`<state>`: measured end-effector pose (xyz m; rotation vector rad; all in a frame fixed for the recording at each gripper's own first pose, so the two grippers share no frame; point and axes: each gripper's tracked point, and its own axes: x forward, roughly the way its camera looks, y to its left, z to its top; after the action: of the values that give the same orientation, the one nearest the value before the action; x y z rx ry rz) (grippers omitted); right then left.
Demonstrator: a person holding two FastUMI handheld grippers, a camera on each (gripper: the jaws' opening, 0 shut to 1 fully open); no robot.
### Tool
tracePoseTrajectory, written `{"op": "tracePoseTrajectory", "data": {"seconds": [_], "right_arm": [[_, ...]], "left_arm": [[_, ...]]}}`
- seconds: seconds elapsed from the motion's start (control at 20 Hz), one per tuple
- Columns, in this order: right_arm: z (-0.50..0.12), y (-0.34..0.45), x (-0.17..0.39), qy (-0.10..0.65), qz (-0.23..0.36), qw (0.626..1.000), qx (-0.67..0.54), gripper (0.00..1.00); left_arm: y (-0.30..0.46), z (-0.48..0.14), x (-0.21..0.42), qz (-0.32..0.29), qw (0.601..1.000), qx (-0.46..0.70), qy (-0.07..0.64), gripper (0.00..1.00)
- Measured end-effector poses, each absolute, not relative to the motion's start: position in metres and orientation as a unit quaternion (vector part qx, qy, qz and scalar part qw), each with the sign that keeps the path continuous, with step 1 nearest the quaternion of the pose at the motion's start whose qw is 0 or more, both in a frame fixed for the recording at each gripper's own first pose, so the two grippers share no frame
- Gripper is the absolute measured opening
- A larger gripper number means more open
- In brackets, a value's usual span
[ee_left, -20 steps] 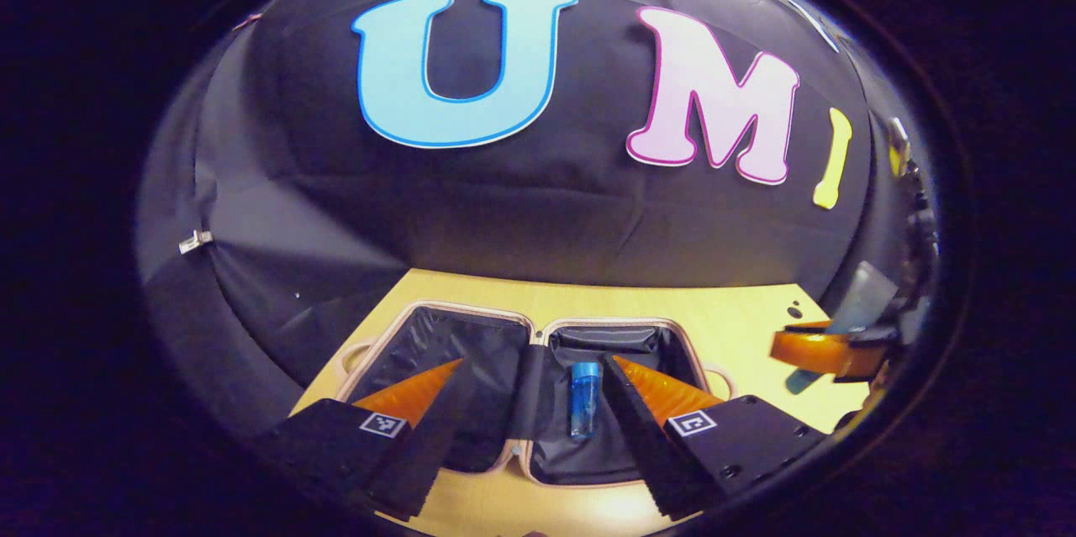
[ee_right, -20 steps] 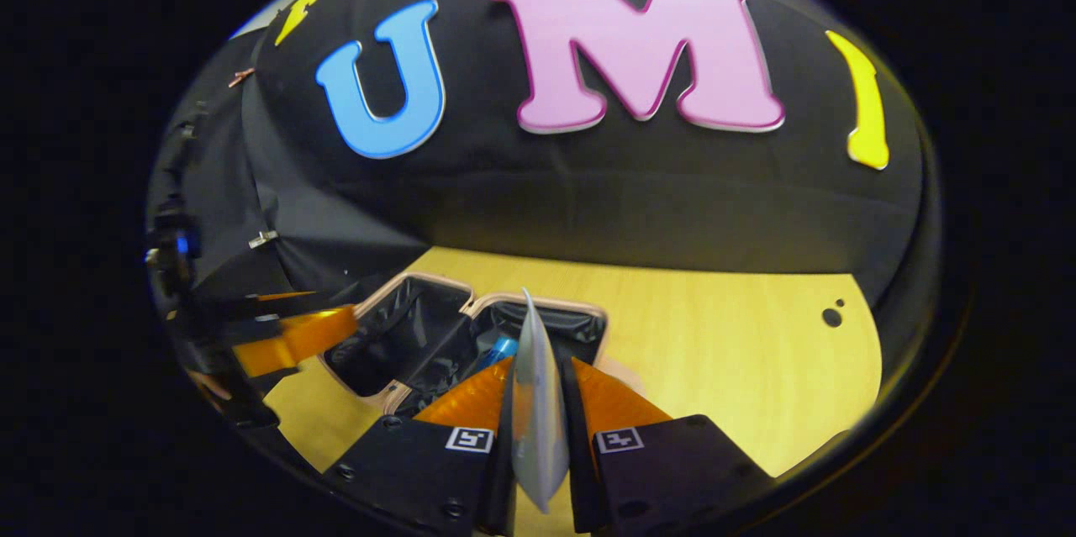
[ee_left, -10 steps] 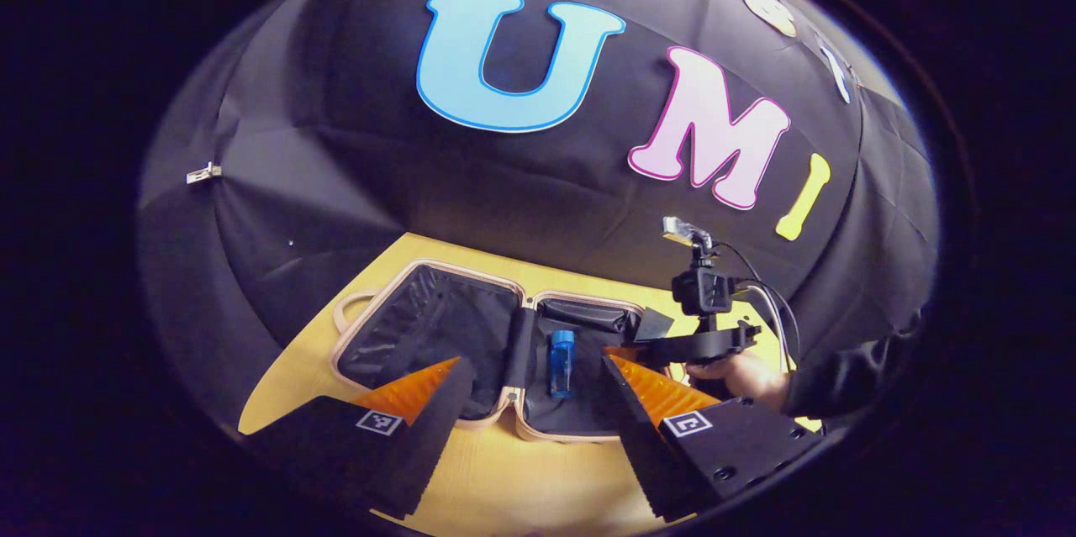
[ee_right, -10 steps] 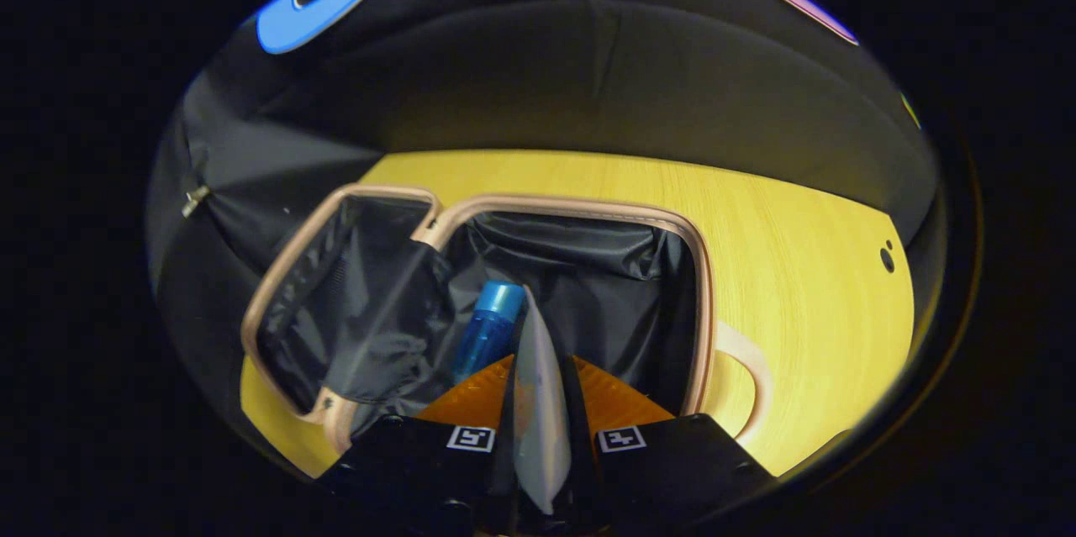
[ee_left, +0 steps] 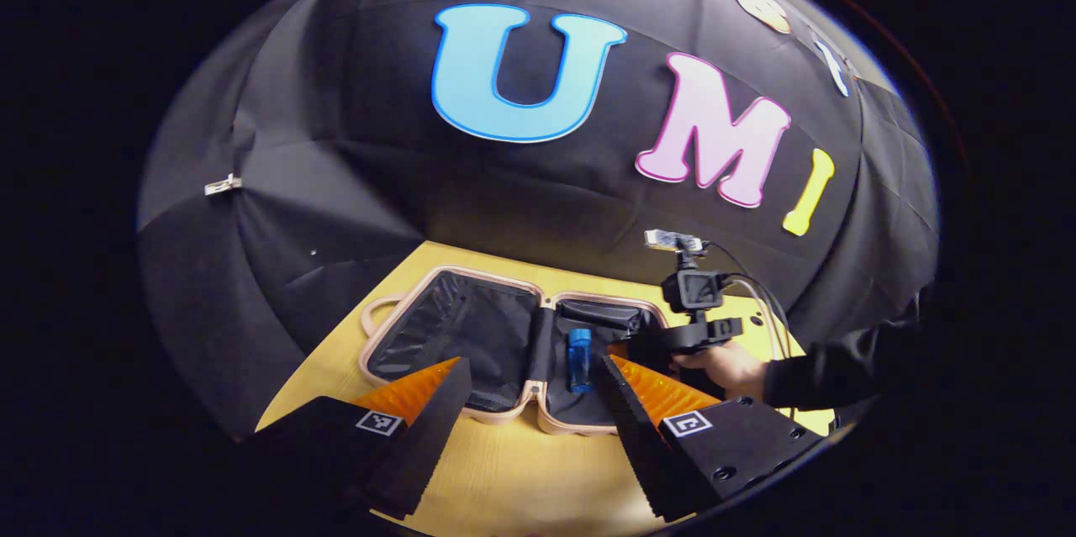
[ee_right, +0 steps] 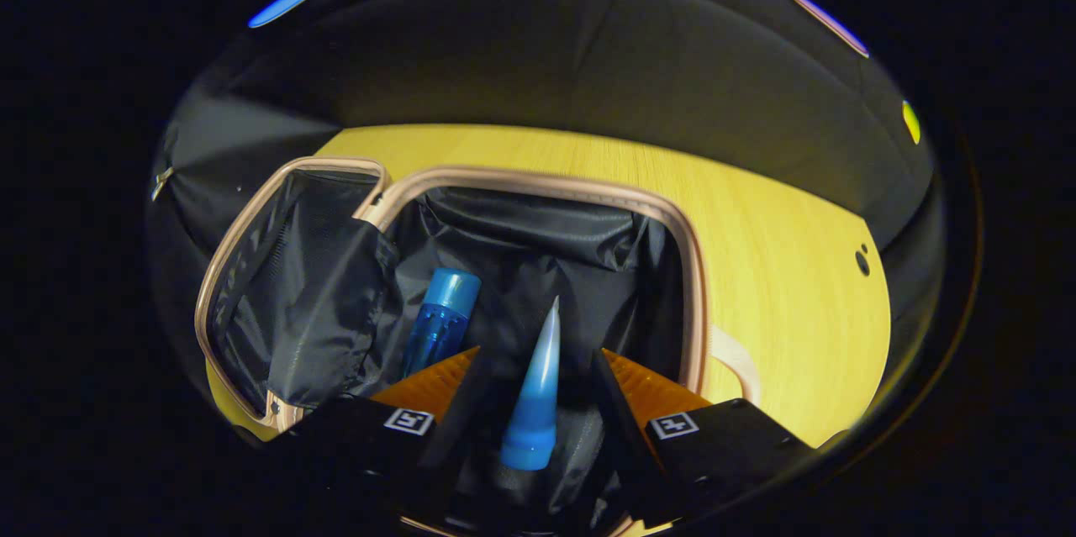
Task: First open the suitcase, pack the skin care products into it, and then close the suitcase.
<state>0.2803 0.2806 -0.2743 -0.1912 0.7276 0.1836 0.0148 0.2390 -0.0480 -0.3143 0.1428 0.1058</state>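
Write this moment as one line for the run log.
suitcase: open | blue bottle: inside | tube: between right tongs, released | left tongs: open

A black sleeve (ee_left: 828, 365) covers the arm; black cables (ee_left: 761, 297) trail from the hand-held gripper (ee_left: 647, 350).

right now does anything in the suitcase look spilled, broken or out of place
Nothing stands out. The suitcase lies open and flat on the table. A blue bottle and a blue-and-white tube lie in its right half, between the right gripper's open fingers. No spills or damage.
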Motion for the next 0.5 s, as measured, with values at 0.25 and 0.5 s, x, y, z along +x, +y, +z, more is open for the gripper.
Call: {"op": "tracePoseTrajectory", "data": {"seconds": [0.25, 0.5], "right_arm": [[-0.188, 0.281, 0.232, 0.220, 0.143, 0.962, -0.076, 1.00], [-0.144, 0.247, 0.166, 0.162, 0.144, 0.975, -0.054, 0.99]], "left_arm": [[0.296, -0.085, 0.030, 0.103, 0.977, -0.153, 0.103, 0.96], [0.387, -0.101, 0.072, 0.144, 0.972, -0.148, 0.113, 0.97]]}}
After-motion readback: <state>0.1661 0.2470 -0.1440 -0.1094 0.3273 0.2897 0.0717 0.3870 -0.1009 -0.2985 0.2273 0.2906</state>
